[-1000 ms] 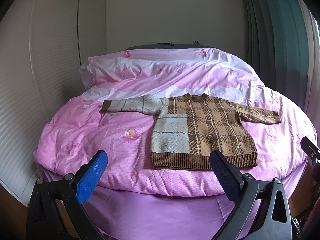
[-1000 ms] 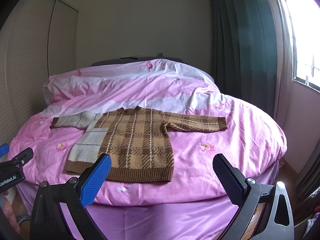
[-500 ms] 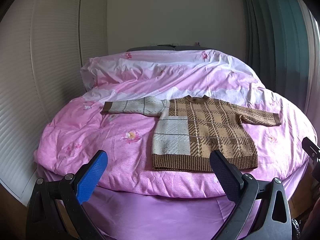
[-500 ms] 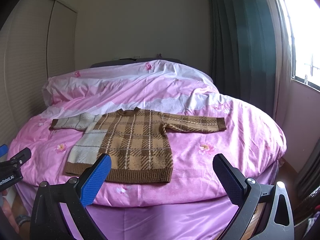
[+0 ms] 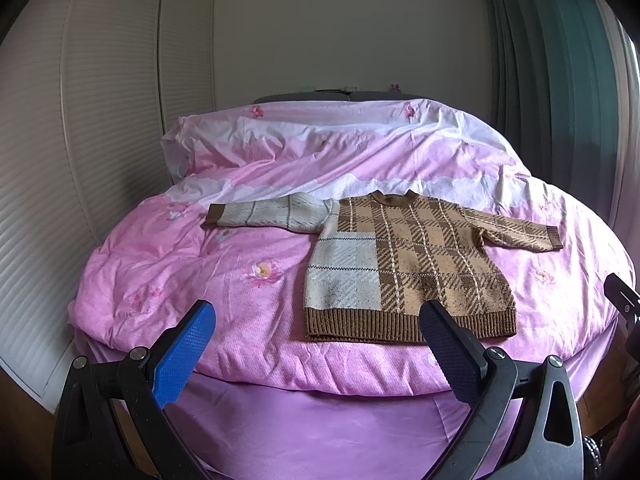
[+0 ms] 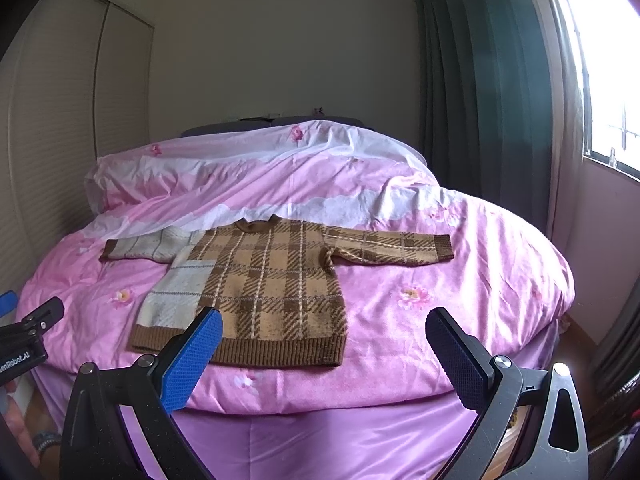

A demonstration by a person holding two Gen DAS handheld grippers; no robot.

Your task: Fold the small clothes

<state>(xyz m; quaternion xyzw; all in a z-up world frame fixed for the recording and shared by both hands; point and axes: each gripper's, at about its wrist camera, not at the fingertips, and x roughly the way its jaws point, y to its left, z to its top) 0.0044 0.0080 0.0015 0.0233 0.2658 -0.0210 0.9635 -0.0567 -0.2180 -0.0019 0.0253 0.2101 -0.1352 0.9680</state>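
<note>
Ahead of my two open, empty jaws, a brown-and-cream plaid knitted sweater [image 5: 404,268] lies flat on the pink floral quilt [image 5: 224,280]; the left gripper [image 6: 24,344] reads "enRobot.AI".

I'm working in a home bedroom. A bed [image 5: 280,420] fills most of both views, made up with a rumpled pink duvet [image 5: 180,272] printed with flowers and white cloud shapes, over a plain pink sheet. To one side I see pale louvred wardrobe doors [image 5: 112,128], and on the other dark green curtains [image 6: 480,92] hang floor-length beside a bright window [image 6: 604,76]. The walls are bare and off-white, and a dark headboard [image 6: 248,125] peeks over the bedding.
</note>
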